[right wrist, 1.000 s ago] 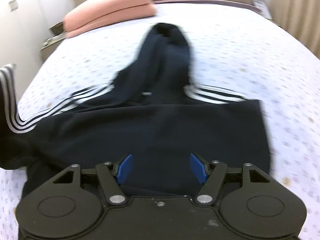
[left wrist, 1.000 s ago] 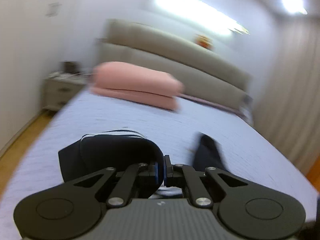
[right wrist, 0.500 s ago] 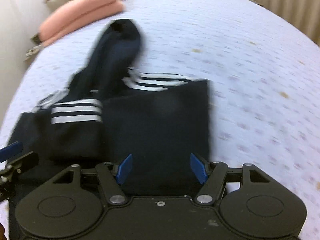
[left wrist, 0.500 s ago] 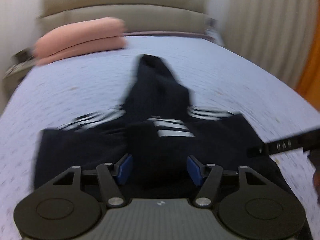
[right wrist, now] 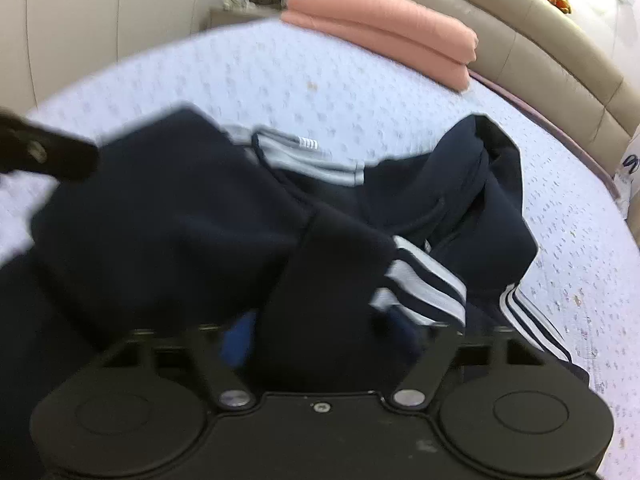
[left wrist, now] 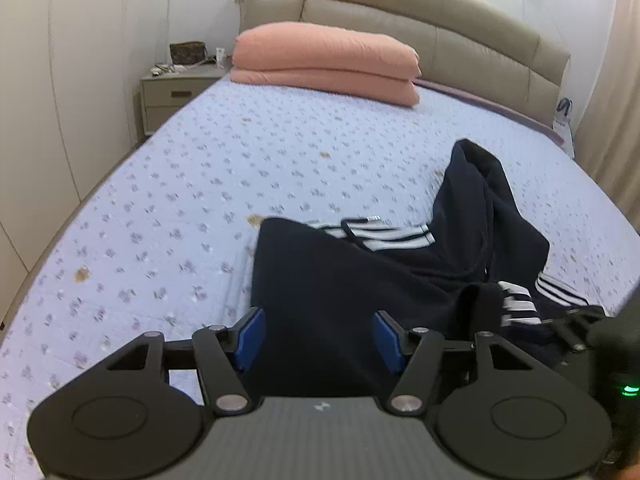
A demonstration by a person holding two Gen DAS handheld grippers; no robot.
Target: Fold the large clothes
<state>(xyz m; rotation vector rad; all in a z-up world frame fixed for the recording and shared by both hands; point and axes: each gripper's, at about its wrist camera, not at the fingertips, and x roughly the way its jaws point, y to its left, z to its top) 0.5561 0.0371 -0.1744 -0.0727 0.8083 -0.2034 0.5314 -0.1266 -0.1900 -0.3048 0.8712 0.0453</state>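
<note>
Dark hooded jacket (left wrist: 360, 280) with white stripes lies on the bed (left wrist: 200, 184), toward the foot edge and off to the right side; hood points at the headboard (left wrist: 400, 20). Body partly folded, one striped sleeve (right wrist: 420, 284) doubled across it.

Left tongs (left wrist: 316, 338) spread wide over the near fold, blue pads clear of the cloth, gripping nothing; likely poised to pin or take the hem.

Right tongs (right wrist: 320, 336) closing, bunched sleeve cloth between the jaws. Blur hides whether the pads press yet. Probably taking the sleeve to lay it flat.

Pink folded quilt (left wrist: 324, 60) sits at the head end, well apart.
</note>
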